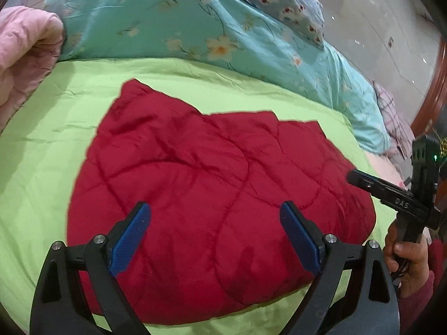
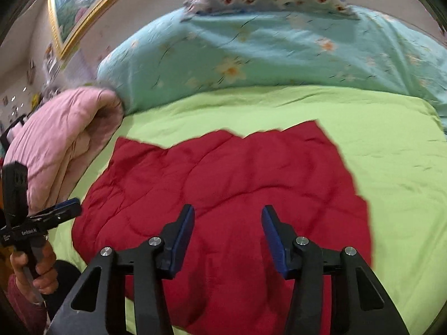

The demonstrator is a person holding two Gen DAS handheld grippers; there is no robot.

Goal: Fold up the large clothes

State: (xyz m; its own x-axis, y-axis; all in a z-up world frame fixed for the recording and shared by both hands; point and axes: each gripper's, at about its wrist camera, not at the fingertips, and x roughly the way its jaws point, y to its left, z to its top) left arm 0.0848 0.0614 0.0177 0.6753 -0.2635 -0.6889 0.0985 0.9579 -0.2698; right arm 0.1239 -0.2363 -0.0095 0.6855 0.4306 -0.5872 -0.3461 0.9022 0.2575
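Through the left wrist camera we see our left gripper (image 1: 215, 231) spread wide with nothing between its blue pads, hanging over the red quilted garment (image 1: 212, 189) that lies on the lime-green sheet (image 1: 42, 145); the right gripper (image 1: 371, 185) shows at the right edge, side-on. Through the right wrist camera our right gripper (image 2: 227, 234) is also parted and empty above the same garment (image 2: 223, 176), with a pink quilt (image 2: 61, 136) left and a turquoise floral quilt (image 2: 251, 55) behind.

Red quilted garment (image 1: 212, 184) on lime-green sheet (image 1: 42, 139), teal floral duvet (image 1: 156, 19), pink quilt (image 1: 25, 53)
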